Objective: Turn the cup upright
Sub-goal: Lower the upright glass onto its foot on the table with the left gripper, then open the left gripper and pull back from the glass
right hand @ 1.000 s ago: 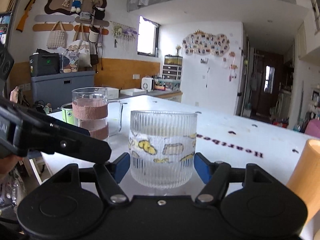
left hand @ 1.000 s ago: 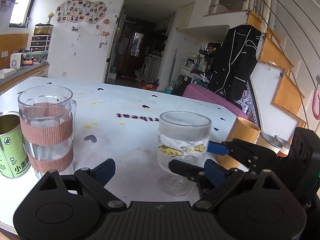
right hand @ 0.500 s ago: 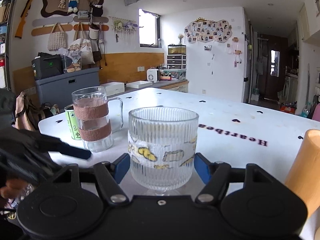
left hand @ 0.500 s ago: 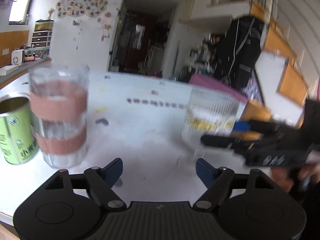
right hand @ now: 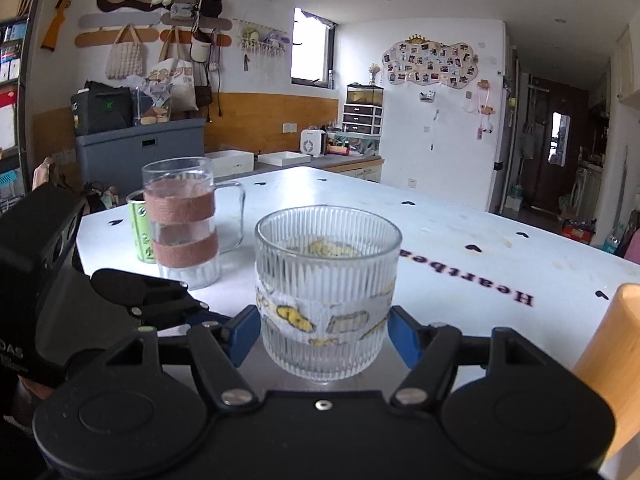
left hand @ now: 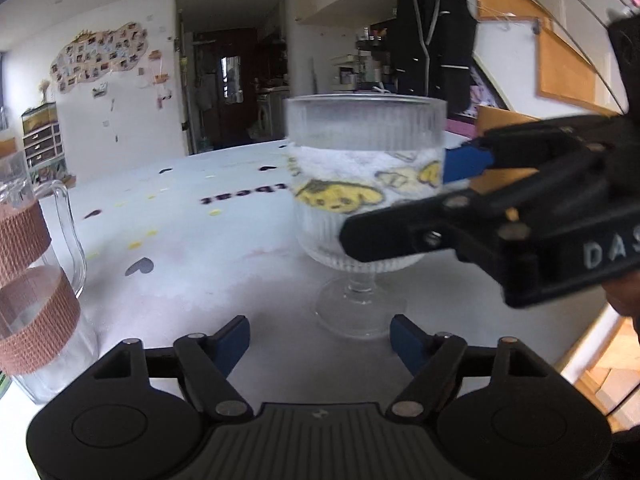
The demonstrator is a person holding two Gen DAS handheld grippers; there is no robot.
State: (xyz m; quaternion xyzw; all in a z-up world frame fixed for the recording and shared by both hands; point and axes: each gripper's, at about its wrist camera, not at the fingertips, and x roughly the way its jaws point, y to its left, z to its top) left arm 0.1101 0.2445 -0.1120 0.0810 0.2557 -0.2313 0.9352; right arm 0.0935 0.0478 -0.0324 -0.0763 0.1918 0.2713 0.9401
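A ribbed glass footed cup (left hand: 360, 184) with a yellow-patterned band stands upright on the white table (left hand: 192, 280), its foot flat on the surface. My right gripper (right hand: 324, 336) is shut on the cup (right hand: 326, 280), one blue pad against each side of the bowl. In the left wrist view the right gripper (left hand: 404, 200) reaches in from the right, one finger crossing in front of the bowl. My left gripper (left hand: 320, 340) is open, its pads just short of the cup's foot and touching nothing. Its black body (right hand: 36, 272) shows at the left of the right wrist view.
A glass mug (right hand: 180, 220) with pink woven bands stands to the cup's left, a green can (right hand: 138, 232) behind it. The mug (left hand: 32, 280) fills the left edge of the left wrist view. A tan cylinder (right hand: 608, 344) stands close on the right.
My left gripper has swung right and moved in toward the cup, which now looms large ahead of it. The right gripper keeps the same hold on the cup.
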